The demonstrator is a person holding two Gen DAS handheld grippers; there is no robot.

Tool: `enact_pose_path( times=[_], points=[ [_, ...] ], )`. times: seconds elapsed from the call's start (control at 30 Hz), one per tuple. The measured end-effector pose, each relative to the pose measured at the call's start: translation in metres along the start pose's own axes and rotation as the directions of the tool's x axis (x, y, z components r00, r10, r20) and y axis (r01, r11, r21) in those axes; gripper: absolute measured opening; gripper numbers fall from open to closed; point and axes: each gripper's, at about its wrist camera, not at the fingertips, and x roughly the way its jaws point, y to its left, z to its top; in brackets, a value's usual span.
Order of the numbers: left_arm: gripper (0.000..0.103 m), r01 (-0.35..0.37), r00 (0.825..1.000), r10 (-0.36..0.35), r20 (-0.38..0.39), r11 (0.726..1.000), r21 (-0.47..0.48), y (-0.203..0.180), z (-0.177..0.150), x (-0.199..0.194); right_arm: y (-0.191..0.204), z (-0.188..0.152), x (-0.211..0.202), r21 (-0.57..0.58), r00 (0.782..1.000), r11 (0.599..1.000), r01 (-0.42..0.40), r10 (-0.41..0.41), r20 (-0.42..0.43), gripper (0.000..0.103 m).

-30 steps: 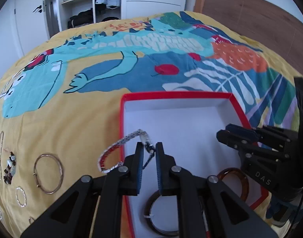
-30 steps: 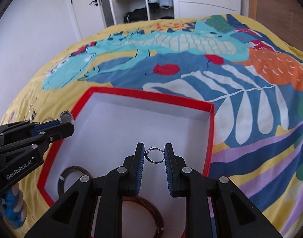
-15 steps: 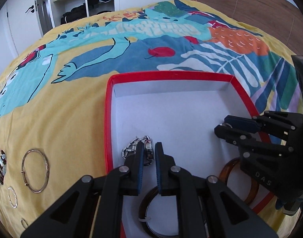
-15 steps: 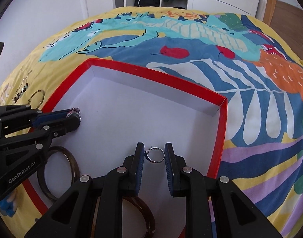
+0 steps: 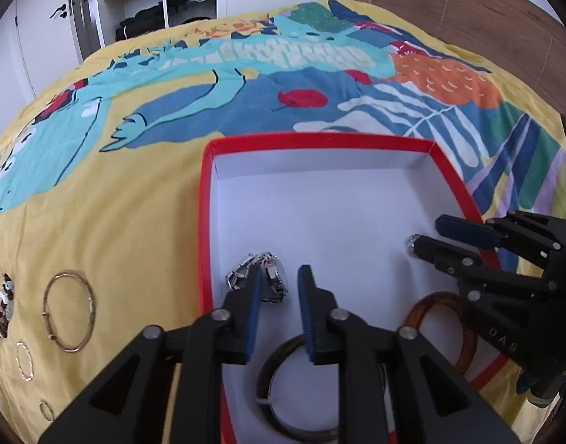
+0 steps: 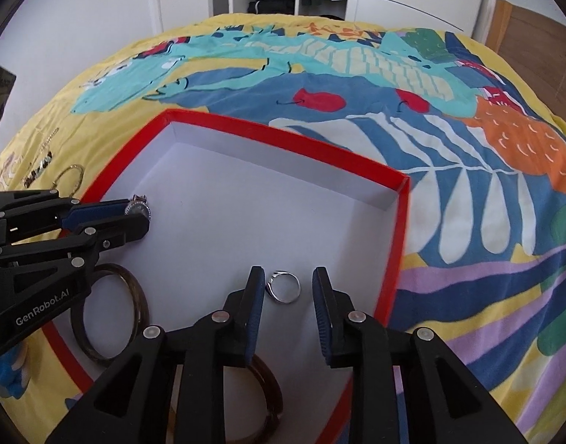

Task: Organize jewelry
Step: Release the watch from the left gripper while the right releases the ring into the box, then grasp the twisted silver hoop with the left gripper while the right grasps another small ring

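Both grippers hang over a red-rimmed white box (image 5: 205, 199) sitting on the bed's bright patterned cover (image 5: 98, 192). The left gripper (image 5: 279, 277) has its fingers spread apart, holding nothing; a silver watch (image 5: 270, 281) lies on the box floor near the left wall, just beside its left finger. The right gripper (image 6: 287, 283) is spread too, and a small silver ring (image 6: 285, 288) rests on the white floor between its fingertips, touching neither that I can tell. Two brown bangles (image 5: 464, 333) lie in the near part of the box. Out on the cover, left of the box, sit a gold bangle (image 5: 70, 312) and a few smaller pieces.
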Motion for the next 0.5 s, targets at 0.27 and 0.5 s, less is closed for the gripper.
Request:
enact_pose_path(
  times=[0.27,0.5],
  points=[
    [0.028,0.043,0.996,-0.041,0.076,0.999,-0.029,0.010,0.003,-0.059,-0.003,0.003,-0.053,0.060,0.998,0.998,0.022,-0.025,0.064,0.029],
    [0.028,0.034,0.992,-0.024,0.121,0.997,-0.075,0.045,-0.011,-0.127,0.034,0.009,-0.121,0.068,0.989,0.998,-0.003,-0.007,0.151,0.030]
  ],
)
